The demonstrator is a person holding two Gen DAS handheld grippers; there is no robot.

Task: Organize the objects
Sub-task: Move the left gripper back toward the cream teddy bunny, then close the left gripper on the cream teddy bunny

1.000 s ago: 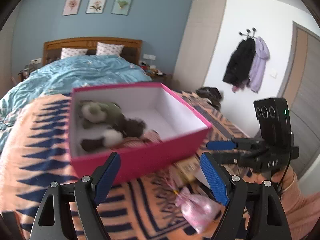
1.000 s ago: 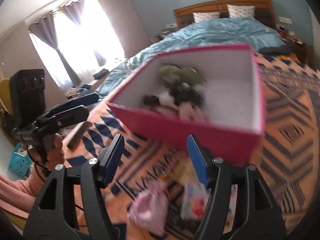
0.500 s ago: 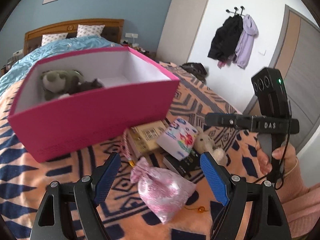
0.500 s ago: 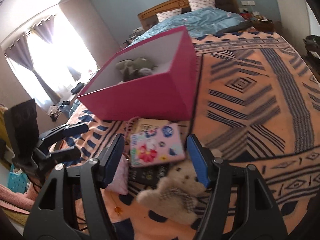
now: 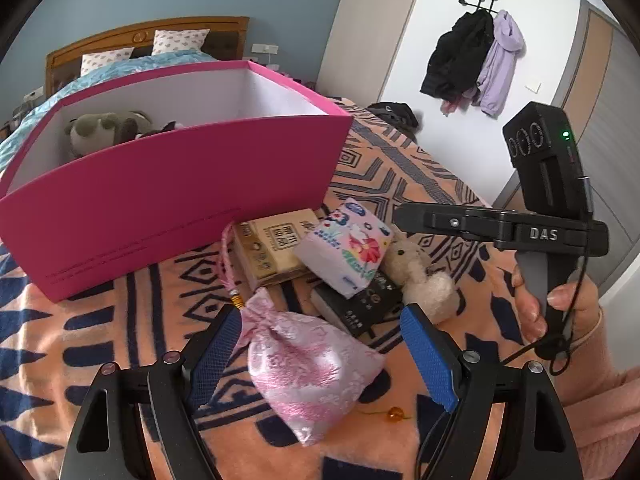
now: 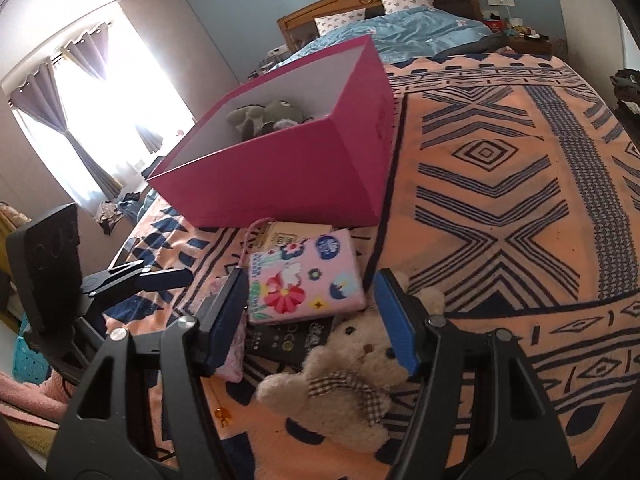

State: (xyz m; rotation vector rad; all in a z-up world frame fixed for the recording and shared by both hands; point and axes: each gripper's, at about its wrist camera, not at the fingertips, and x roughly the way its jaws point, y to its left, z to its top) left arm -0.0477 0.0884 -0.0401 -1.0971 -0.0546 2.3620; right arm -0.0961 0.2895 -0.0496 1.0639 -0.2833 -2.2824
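My left gripper (image 5: 320, 354) and right gripper (image 6: 312, 316) are black frames with silver screws and textured blue pads (image 5: 428, 356). The right one carries a black camera block, a green light, white "DAS" lettering and a thin black cable. My sleeve (image 5: 600, 412) is pink.

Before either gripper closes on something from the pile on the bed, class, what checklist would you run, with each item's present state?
1. Left gripper open, nothing pressed: ok.
2. Pink pouch lies between the left gripper's fingers: ok.
3. Right gripper open, empty: ok.
4. Tissue pack free to lift: ok, it lies on top of the black remote.
5. Teddy bear clear of the right gripper: not ok, it lies right under it.
6. Pink box has room: ok, only plush toys at one end.
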